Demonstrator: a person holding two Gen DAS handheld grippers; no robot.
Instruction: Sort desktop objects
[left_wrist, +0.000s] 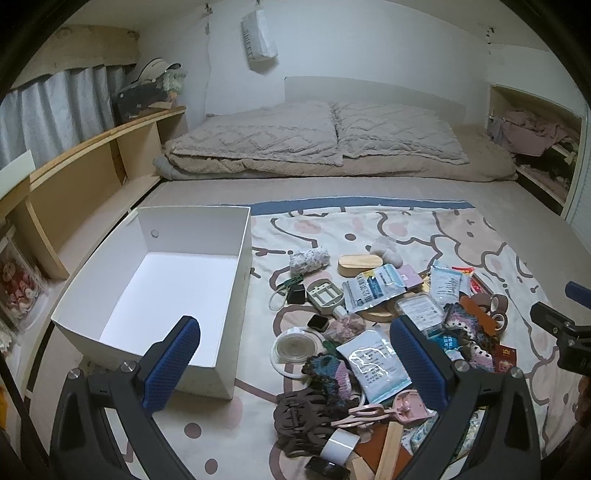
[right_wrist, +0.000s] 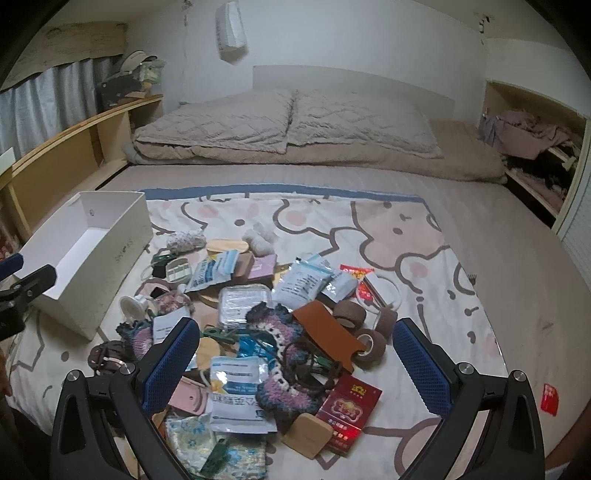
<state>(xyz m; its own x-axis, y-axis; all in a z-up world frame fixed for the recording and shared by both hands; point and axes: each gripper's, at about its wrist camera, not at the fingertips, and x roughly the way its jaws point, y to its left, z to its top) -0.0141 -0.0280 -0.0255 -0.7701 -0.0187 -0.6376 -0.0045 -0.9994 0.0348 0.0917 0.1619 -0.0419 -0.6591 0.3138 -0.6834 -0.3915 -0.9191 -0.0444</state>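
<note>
Both sets of fingers spread wide, gripping nothing: left gripper (left_wrist: 295, 354) and right gripper (right_wrist: 295, 354) above the clutter pile (right_wrist: 266, 325) mid-blanket; white box (left_wrist: 155, 291) empty at the blanket's left edge. Risk: overlapping packets snagging, dragging neighbours along (crochet piece (right_wrist: 277, 332) especially). Red carton (right_wrist: 347, 413) lettering unreadable.

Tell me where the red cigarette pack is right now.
In the right wrist view the red cigarette pack lies near the pile's front edge, between the wooden block and the crocheted mat.
</note>
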